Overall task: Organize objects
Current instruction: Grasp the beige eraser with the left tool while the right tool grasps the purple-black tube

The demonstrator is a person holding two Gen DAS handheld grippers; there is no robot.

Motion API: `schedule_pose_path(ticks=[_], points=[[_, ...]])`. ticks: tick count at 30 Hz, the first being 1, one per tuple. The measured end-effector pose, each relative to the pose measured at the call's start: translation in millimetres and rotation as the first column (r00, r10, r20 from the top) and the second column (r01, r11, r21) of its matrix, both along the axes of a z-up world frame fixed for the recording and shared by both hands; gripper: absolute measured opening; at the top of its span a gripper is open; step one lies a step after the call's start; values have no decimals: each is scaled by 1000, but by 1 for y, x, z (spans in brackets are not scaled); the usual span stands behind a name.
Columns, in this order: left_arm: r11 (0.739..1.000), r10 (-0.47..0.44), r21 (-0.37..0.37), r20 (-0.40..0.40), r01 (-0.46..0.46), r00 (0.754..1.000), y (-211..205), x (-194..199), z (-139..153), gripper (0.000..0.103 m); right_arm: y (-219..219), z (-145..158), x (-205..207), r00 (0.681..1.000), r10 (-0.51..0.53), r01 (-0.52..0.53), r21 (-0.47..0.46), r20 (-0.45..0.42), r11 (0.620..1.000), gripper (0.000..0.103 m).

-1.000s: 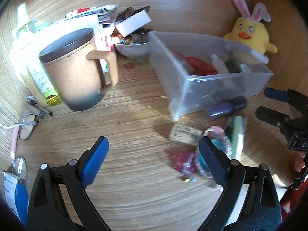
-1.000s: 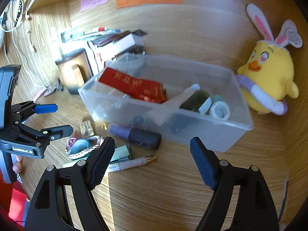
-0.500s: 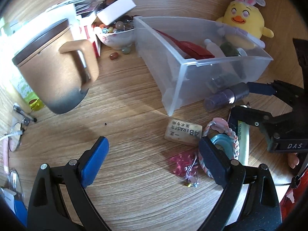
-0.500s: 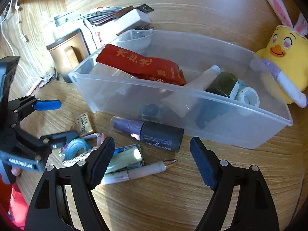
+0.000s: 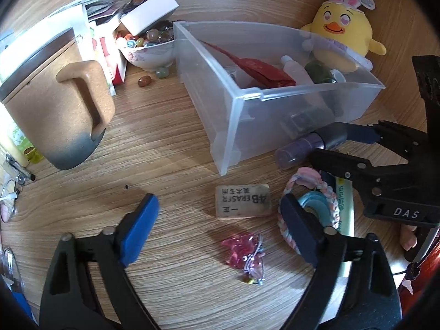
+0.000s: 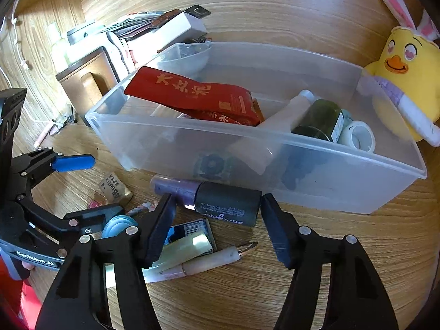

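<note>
A clear plastic bin (image 6: 302, 165) (image 5: 236, 115) holds a red packet (image 6: 192, 99), a white tube, a dark jar and a tape roll. In front of it lies a purple and dark spray bottle (image 6: 214, 199) (image 5: 297, 151). My right gripper (image 6: 217, 222) is open with its jaws on either side of the bottle, just above it. My left gripper (image 5: 220, 225) is open above an eraser (image 5: 243, 202), a pink trinket (image 5: 244, 253) and a braided bracelet with blue tape (image 5: 316, 209). A pen (image 6: 209, 261) and a small box (image 6: 187, 239) lie by the bottle.
A brown lidded mug (image 5: 52, 104) stands at the left. A bowl of coloured stones (image 5: 150, 49) and stacked boxes sit behind it. A yellow plush chick (image 6: 404, 88) leans on the back wall right of the bin. Glasses and bottles lie at the far left.
Both grippers have moved forward and down. The right gripper has come to straddle the spray bottle. The left gripper has come closer to the eraser and trinket.
</note>
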State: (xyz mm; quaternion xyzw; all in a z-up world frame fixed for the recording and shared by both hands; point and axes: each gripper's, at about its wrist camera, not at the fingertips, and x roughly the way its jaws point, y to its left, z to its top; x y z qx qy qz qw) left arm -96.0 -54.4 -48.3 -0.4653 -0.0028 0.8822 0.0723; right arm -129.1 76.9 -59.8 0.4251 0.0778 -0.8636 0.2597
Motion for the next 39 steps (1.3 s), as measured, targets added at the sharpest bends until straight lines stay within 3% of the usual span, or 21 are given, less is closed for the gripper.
schedule_pose_path(ticks=[4, 8, 13, 17, 21, 24, 26, 28, 33, 39], points=[[1000, 3, -8, -13, -3, 1000, 1, 1, 2, 63, 0, 2, 4, 1000, -2, 2, 5, -15, 1000, 56], [1000, -1, 8, -14, 1, 1000, -1, 2, 4, 41, 0, 5, 5, 1000, 1, -1, -8, -17, 1000, 44], [1000, -5, 11, -13, 5, 1000, -1, 2, 5, 39, 1, 7, 9, 1000, 6, -7, -12, -24, 1000, 38], [1000, 0, 20, -23, 1, 1000, -2, 5, 9, 39, 2, 9, 16, 999, 38, -39, -14, -22, 999, 14], [1000, 13, 16, -42, -12, 999, -2, 7, 14, 39, 8, 9, 22, 999, 45, -45, -11, -7, 999, 13], [999, 32, 3, -40, -32, 999, -3, 3, 14, 39, 10, 12, 23, 999, 48, -48, -19, 10, 999, 23], [999, 44, -12, -37, -45, 998, -2, -1, 12, 39, 9, 15, 24, 999, 29, -30, -17, -15, 999, 56], [999, 47, -17, -33, -48, 998, 0, -5, 11, 39, 5, 19, 24, 999, 12, -13, -19, -42, 1000, 69], [998, 52, -34, -37, -53, 998, 4, -7, 9, 40, -10, 16, 10, 1000, 19, -19, -8, -14, 1000, 70], [999, 34, -17, -39, -35, 999, 6, -3, 4, 40, -19, 1, -5, 997, 3, 0, -38, 79, 999, 72]])
